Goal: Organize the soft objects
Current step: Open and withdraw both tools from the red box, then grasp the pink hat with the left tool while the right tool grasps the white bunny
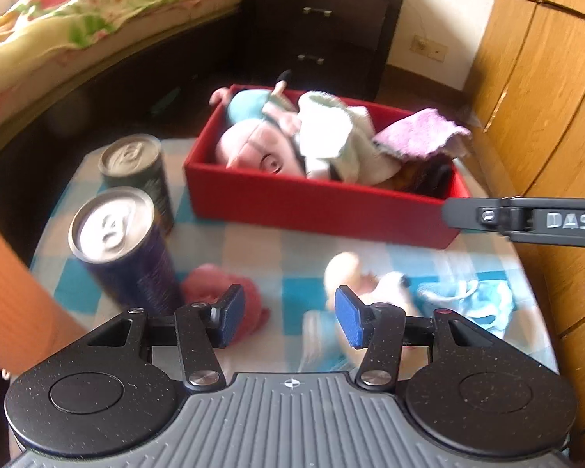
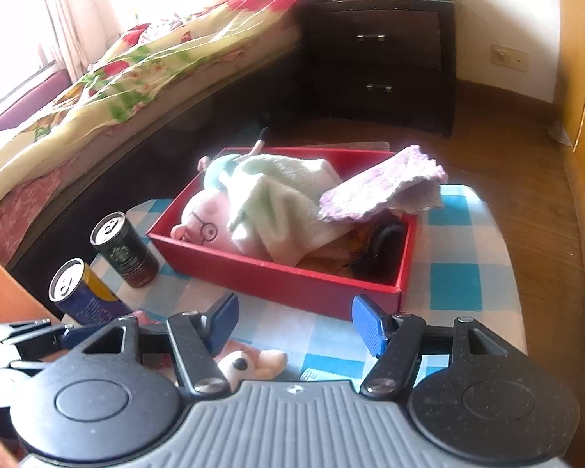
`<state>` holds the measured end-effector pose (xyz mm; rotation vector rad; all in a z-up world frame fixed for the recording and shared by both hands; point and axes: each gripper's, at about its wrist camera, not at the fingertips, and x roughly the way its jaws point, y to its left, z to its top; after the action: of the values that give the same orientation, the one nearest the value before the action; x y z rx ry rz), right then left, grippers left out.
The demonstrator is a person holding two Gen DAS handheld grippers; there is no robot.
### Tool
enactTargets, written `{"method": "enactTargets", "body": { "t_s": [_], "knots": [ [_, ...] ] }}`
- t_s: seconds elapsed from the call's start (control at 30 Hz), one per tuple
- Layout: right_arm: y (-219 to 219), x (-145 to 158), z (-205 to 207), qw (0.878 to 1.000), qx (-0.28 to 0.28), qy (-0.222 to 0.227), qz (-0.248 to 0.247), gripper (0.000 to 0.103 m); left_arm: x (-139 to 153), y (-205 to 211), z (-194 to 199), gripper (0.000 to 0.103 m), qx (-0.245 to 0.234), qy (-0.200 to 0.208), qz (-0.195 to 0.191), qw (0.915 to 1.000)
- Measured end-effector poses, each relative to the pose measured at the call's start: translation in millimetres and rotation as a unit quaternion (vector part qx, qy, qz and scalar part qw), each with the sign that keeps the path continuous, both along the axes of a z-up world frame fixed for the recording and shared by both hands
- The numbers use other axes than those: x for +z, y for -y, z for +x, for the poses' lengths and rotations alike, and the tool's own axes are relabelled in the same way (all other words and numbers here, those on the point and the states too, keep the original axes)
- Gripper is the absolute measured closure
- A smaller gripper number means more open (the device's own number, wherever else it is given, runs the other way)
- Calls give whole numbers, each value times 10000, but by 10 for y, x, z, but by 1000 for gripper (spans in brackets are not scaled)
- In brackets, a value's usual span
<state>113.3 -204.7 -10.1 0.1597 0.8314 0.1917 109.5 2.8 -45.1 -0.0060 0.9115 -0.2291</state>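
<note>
A red box (image 1: 312,206) (image 2: 277,273) on the checked cloth holds a pink pig plush (image 1: 253,144) (image 2: 202,214), a pale green towel (image 1: 331,132) (image 2: 277,195) and a purple cloth (image 1: 417,134) (image 2: 382,183) draped over its far right rim. My left gripper (image 1: 290,318) is open and empty low over the table, between a pink soft item (image 1: 214,284) and a cream plush toy (image 1: 355,273) (image 2: 249,362). A light blue cloth (image 1: 472,300) lies to the right. My right gripper (image 2: 292,323) is open and empty in front of the box.
Two drink cans (image 1: 124,245) (image 1: 136,167) stand at the table's left, also in the right wrist view (image 2: 78,292) (image 2: 124,249). A bed (image 2: 136,78) and dark nightstand (image 2: 382,62) lie beyond. A wooden wardrobe (image 1: 546,89) stands on the right.
</note>
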Motion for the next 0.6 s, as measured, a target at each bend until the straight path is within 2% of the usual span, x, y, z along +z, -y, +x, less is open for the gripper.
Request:
{"method": "enactTargets", "body": {
  "t_s": [0.17,0.37,0.5,0.6],
  "knots": [
    [-64,-67,-41,9999,113,-91,-55,60,-147,-110,144,50,493,-237,-240,9982],
    [-78,-111,-20,9997,176,-147,-71,60,-326,-149,294,44,960,-440,-79,9944],
    [-92,-162,17,9995,201,-217,-107,60,-427,-153,351,44,1173,-437,9,9921],
    [-121,-213,32,9991,261,-304,-122,60,-496,-170,410,37,1227,-569,-29,9908]
  ]
}}
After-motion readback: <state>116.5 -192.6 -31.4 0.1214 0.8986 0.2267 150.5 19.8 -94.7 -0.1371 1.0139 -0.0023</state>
